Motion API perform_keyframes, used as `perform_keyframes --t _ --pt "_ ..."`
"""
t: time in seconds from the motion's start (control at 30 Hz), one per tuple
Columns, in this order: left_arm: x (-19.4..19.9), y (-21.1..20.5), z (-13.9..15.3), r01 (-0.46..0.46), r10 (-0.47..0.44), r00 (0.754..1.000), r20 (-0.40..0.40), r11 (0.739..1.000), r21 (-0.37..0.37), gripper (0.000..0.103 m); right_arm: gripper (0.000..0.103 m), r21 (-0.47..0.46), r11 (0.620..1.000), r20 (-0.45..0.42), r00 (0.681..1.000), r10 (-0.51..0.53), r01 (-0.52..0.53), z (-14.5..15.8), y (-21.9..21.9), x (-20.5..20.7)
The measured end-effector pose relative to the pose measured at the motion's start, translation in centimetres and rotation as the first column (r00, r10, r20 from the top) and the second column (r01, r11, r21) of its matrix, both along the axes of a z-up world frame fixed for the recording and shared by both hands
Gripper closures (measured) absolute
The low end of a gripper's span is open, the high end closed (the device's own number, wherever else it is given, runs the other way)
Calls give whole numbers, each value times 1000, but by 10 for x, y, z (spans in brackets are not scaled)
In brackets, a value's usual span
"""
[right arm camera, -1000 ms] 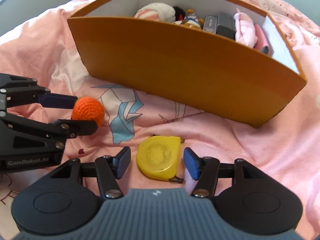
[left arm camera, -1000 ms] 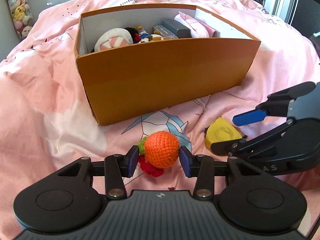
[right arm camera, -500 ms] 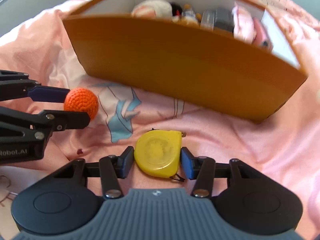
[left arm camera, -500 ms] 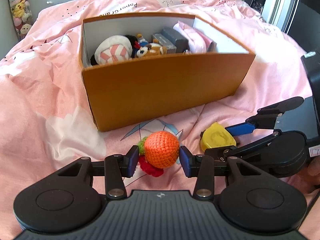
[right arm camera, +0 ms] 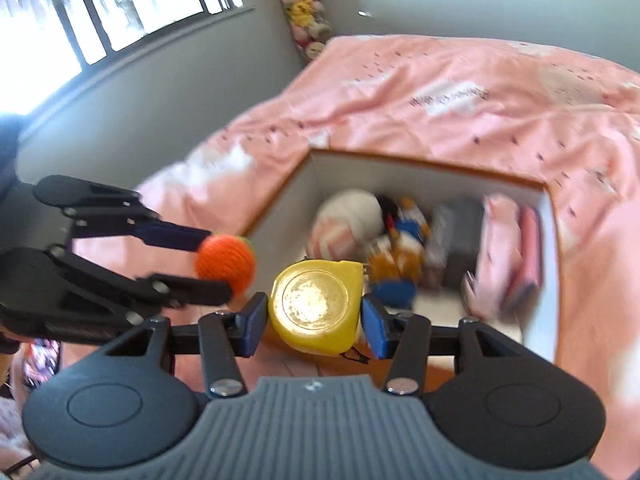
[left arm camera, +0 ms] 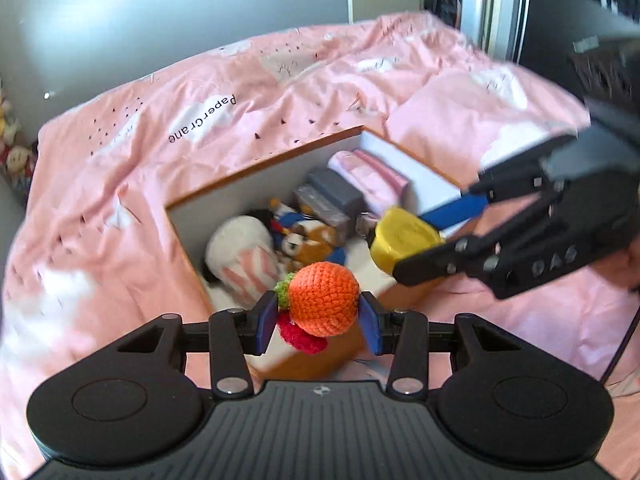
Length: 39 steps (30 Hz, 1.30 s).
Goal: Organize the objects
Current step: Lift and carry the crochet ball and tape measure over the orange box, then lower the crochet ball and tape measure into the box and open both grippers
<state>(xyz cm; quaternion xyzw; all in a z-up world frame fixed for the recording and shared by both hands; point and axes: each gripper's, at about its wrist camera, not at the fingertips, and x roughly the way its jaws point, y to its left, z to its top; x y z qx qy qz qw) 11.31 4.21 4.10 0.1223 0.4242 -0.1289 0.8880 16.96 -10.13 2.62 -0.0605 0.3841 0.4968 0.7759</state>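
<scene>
The left gripper (left arm camera: 319,319) was clamped on the orange crocheted ball (left arm camera: 323,298), held above the near edge of the orange box (left arm camera: 256,168). To its right, the right gripper (right arm camera: 313,319) gripped the yellow tape measure (right arm camera: 316,305) between its pads, also over the box. Inside lay a white plush (left arm camera: 244,256), grey cases (left arm camera: 332,196) and pink items (left arm camera: 370,178), all resting on the pink duvet (left arm camera: 160,120)

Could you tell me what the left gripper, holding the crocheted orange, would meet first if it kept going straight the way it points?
Probably the box's contents: the left gripper points down into the open orange cardboard box, towards the white-and-pink plush and small toy figures. Depth is unclear.
</scene>
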Motion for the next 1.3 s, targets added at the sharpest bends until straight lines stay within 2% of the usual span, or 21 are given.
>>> perform_keyframes --t 0.1,0.17,0.43,0.53,0.67,0.8,0.93,1.07,1.2,1.3 --pt "23 -2 -5 63 -58 997 -59 994 86 53 51 -25 1000 2 1000 13 -13 -1 25 22" --pt "36 -4 -14 106 -92 989 -111 987 123 53 50 -41 999 -27 1000 2 -3 -6 36 36" --pt "71 -9 -51 177 -123 959 -255 963 203 53 50 -92 996 -117 993 -19 8 -35 54 68" --pt "85 -11 -62 176 -99 941 -323 960 217 52 50 -102 995 -147 989 -28 13 -45 52 74" --pt "96 -12 -73 173 -72 926 -370 953 249 51 50 -101 995 -168 985 -27 10 -51 54 80" --pt "101 -5 -77 163 -68 913 -403 965 206 49 50 -97 995 -180 983 -26 8 -54 55 83" --pt "101 2 -74 134 -55 923 -381 973 185 46 50 -106 994 -180 983 -23 4 -57 57 85" --pt "94 14 -56 59 -25 956 -291 992 110 46 50 -129 991 -173 984 -43 21 -57 53 89" --pt "81 27 -35 -85 91 982 -163 995 44 46 50 -168 985 -172 982 -73 44 -59 46 91" --pt "70 32 -26 -192 193 978 -78 981 20 46 50 -217 974 -162 982 -97 60 -63 42 90"
